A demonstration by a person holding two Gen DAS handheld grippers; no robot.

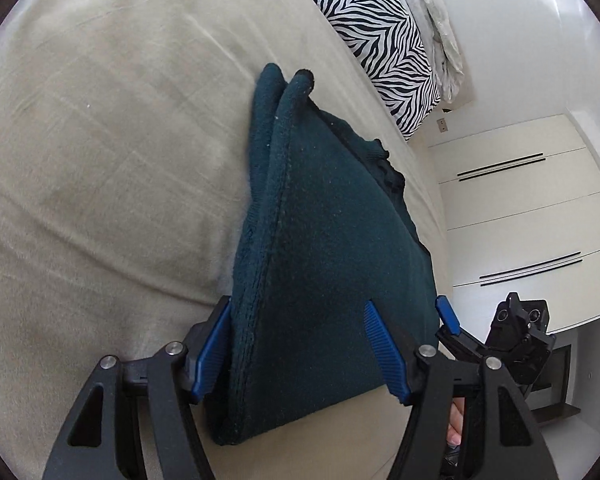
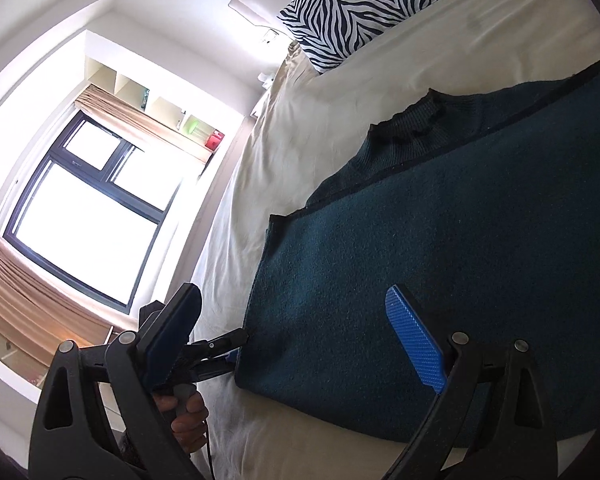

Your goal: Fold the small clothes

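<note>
A dark teal knit sweater lies folded on the beige bed sheet, collar toward the pillow. In the left wrist view the sweater sits between the spread blue pads of my left gripper, which is open around its folded edge. My right gripper is open above the sweater's near corner, one blue pad over the cloth. The right gripper also shows at the sweater's far edge in the left wrist view. The left gripper shows at the sweater's edge in the right wrist view.
A zebra-striped pillow lies at the head of the bed with a crumpled pale cloth beside it. White drawers stand past one bed edge. A bright window with curtains is past the other edge.
</note>
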